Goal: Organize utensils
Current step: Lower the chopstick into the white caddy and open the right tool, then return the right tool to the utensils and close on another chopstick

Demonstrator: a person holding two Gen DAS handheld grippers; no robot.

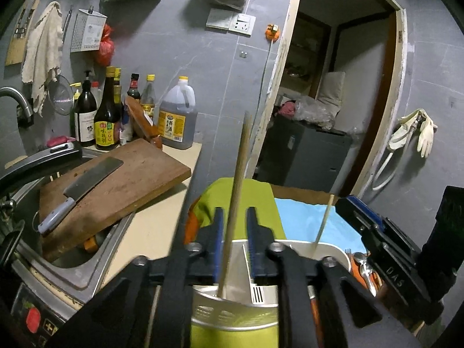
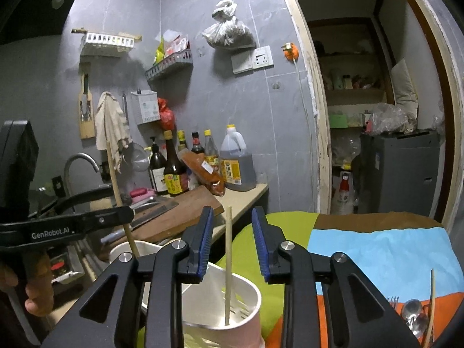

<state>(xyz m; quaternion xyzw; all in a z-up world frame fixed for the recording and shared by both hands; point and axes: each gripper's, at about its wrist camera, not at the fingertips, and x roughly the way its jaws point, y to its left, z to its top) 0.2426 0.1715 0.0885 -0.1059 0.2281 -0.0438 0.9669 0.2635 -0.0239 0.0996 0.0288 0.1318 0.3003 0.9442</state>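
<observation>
Left wrist view only: brown wooden cutting board (image 1: 116,171) with steel cleaver (image 1: 84,185), left of centre. Right wrist view only: person's hand (image 2: 37,290), lower left. Both: white plastic utensil holder (image 2: 246,295) on multicoloured cloth (image 2: 377,249); released left gripper (image 1: 235,243) around darker wooden chopstick (image 1: 237,191); released right gripper (image 2: 232,243) around pale chopstick (image 2: 228,261). Grey tiled walls.

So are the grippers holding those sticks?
No. Both grippers, left and right, are open; each chopstick stands loose in the white holder.
</observation>
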